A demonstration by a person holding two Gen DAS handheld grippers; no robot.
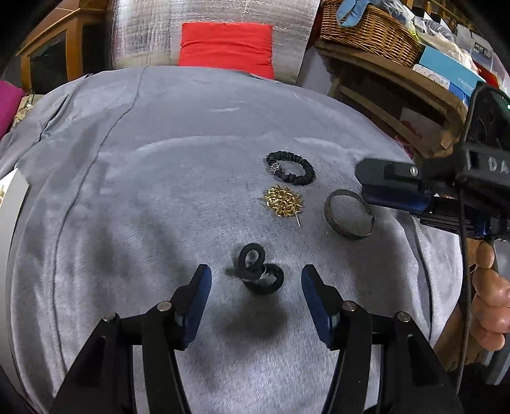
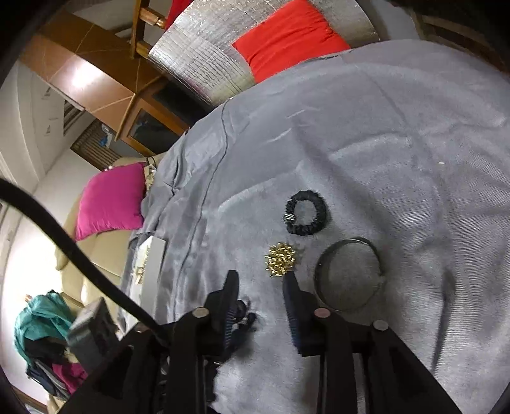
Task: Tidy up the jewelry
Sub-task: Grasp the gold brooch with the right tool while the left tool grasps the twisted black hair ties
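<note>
A grey velvety cloth covers the surface that carries the jewelry. On it lie a black ruffled fabric scrunchie, just nearer than it a gold spiky brooch with a pin, and to the right of the brooch a dark metal open bangle. Closer to the left wrist camera sit two small black elastic hair ties, one loop propped up against the other, touching. The left gripper hovers with its blue-padded fingers spread wide apart, grasping nothing; the hair ties lie just ahead of the gap between them. The right gripper reaches in from the right side, its tip close over the bangle's far rim in the left wrist view; in its own view the fingers stand apart and hold nothing, with the brooch just beyond them and the bangle just beside the right finger. Behind the cloth are a red cushion against a silver quilted panel, and a wicker basket on a wooden shelf.
</note>
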